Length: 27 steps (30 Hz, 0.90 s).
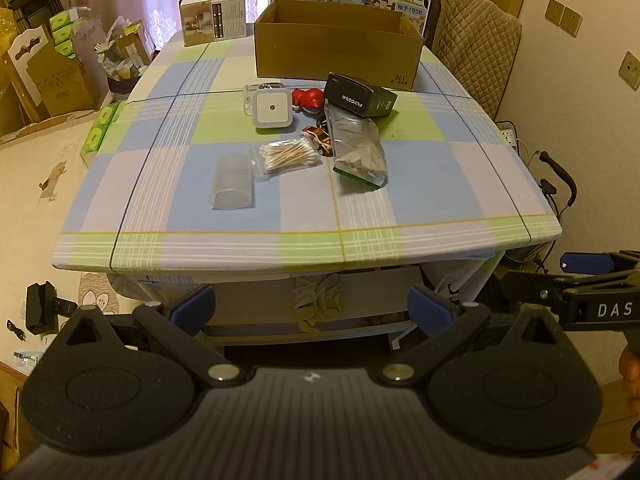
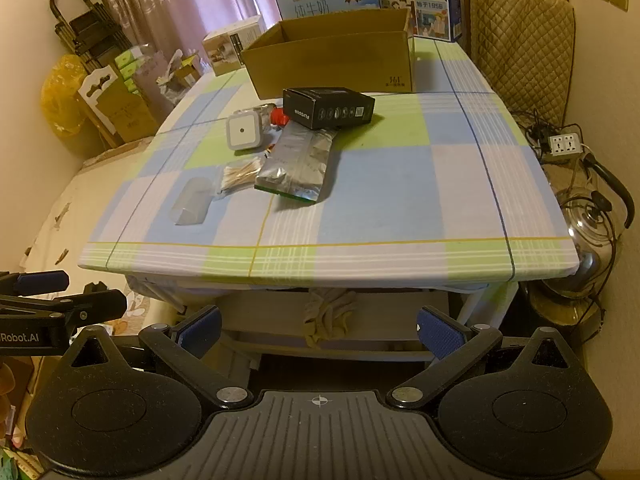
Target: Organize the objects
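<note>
My left black two-finger gripper with blue pads (image 1: 312,306) and right one (image 2: 318,330) both stand fully apart, holding and touching nothing, short of the checked-cloth table (image 1: 440,184) where the clear plastic cup (image 1: 232,182), cotton-swab bag (image 1: 286,155) and silver foil pouch (image 1: 358,148) lie before the open brown cardboard box (image 1: 338,54).

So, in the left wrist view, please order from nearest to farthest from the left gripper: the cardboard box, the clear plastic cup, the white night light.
1. clear plastic cup, lying on its side, front left of the pile.
2. white night light, mid-table, behind the cup.
3. cardboard box, open, at the far end.
</note>
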Each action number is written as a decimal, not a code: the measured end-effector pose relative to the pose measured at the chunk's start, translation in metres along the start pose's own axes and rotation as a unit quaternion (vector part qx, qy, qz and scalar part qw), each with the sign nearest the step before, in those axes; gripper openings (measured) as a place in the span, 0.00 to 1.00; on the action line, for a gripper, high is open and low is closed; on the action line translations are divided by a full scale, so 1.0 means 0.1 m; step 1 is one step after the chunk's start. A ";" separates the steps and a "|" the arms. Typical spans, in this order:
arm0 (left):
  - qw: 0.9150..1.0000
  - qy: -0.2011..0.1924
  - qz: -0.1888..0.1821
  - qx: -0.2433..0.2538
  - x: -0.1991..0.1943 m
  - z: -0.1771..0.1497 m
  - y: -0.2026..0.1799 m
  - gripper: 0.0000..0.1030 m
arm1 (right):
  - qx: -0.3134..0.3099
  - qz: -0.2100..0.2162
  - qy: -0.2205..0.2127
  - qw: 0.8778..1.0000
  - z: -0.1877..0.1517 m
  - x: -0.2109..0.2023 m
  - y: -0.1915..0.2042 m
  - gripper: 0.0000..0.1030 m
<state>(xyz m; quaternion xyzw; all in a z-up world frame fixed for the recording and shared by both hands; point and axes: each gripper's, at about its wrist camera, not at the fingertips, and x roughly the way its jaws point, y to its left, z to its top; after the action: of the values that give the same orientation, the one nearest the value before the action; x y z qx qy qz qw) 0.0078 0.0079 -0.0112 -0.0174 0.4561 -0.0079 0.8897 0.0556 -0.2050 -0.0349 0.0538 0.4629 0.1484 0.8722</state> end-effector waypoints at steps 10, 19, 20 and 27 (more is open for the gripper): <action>1.000 0.002 -0.001 -0.001 0.03 0.01 0.03 0.98 | 0.001 -0.002 0.000 1.000 0.01 0.01 0.02 0.98; 1.000 0.003 -0.001 0.000 0.05 0.02 0.04 0.98 | 0.001 -0.002 0.001 1.000 0.02 0.02 0.03 0.98; 1.000 0.003 -0.001 0.000 0.05 0.02 0.04 0.98 | 0.001 -0.002 0.001 1.000 0.02 0.03 0.03 0.98; 1.000 0.005 -0.002 0.001 0.06 0.04 0.05 0.98 | 0.002 -0.003 0.003 1.000 0.05 0.04 0.05 0.98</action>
<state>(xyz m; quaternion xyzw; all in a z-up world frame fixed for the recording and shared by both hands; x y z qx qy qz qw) 0.0150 0.0124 -0.0137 -0.0180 0.4603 -0.0103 0.8875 0.0608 -0.1988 -0.0345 0.0534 0.4656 0.1454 0.8713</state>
